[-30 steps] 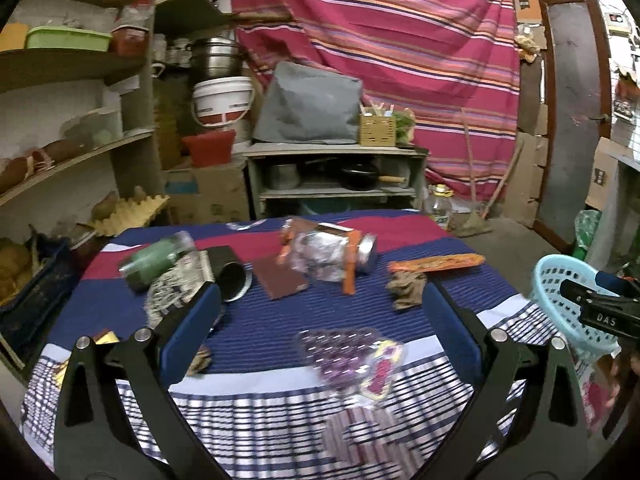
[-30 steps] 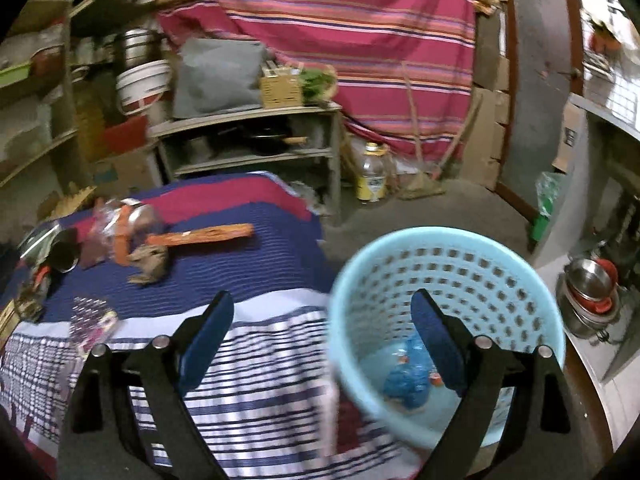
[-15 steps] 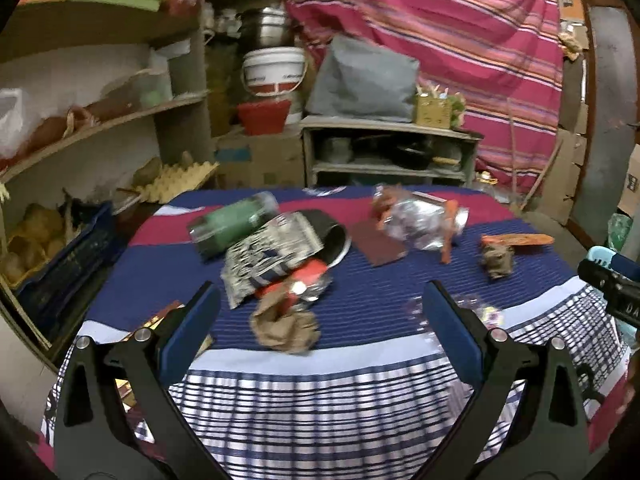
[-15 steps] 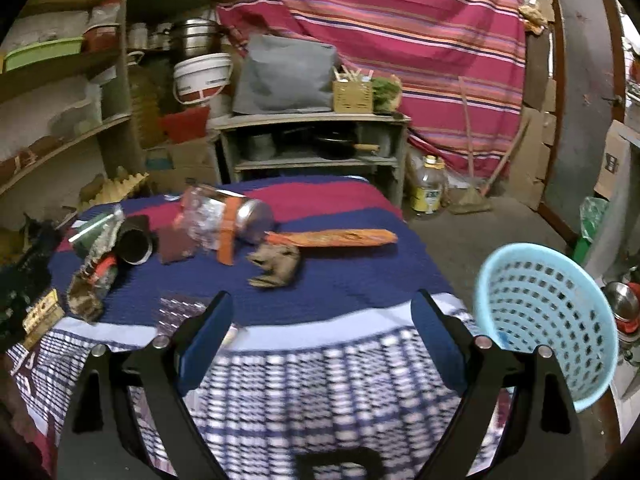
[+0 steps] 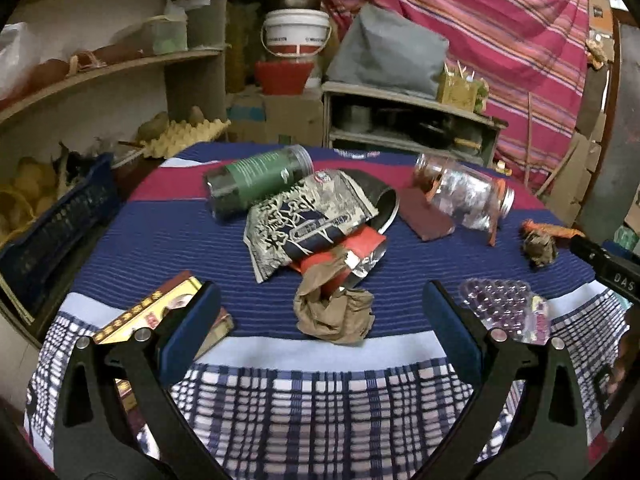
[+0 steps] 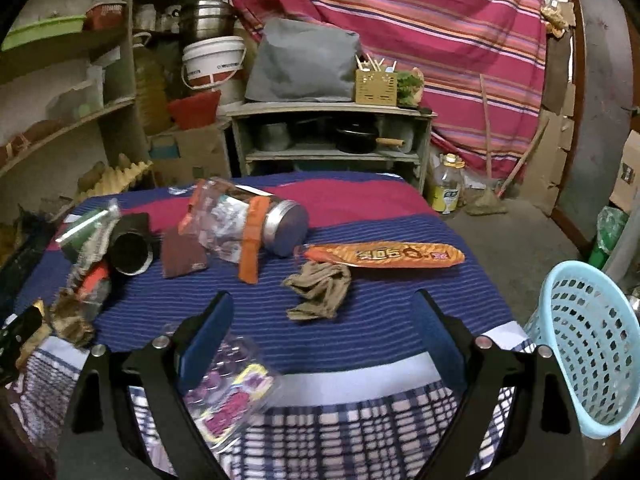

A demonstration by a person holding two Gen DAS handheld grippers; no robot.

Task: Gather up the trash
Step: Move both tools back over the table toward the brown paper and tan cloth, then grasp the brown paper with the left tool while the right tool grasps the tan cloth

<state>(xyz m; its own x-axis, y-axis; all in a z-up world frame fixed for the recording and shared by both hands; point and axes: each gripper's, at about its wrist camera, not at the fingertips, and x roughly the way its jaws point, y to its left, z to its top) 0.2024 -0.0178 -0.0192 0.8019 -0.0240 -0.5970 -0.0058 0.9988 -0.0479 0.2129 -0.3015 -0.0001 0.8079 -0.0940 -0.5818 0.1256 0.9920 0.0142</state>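
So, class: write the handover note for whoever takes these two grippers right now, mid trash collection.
Left gripper: open, empty, aimed at the crumpled brown paper.
Right gripper: open, empty, facing the brown rag and orange wrapper.
Blue basket: beside the table's right edge; its contents cannot be seen.
Left to do: the green bottle, clear jar, blister pack and the rest, all on the tablecloth.

Two wrist views, both low over the near table edge

Each looks forward and downward across the table (image 5: 168, 236) toward the shelves (image 6: 332, 152); both show the jar (image 5: 464, 196) and the brown wad (image 6: 320, 292).
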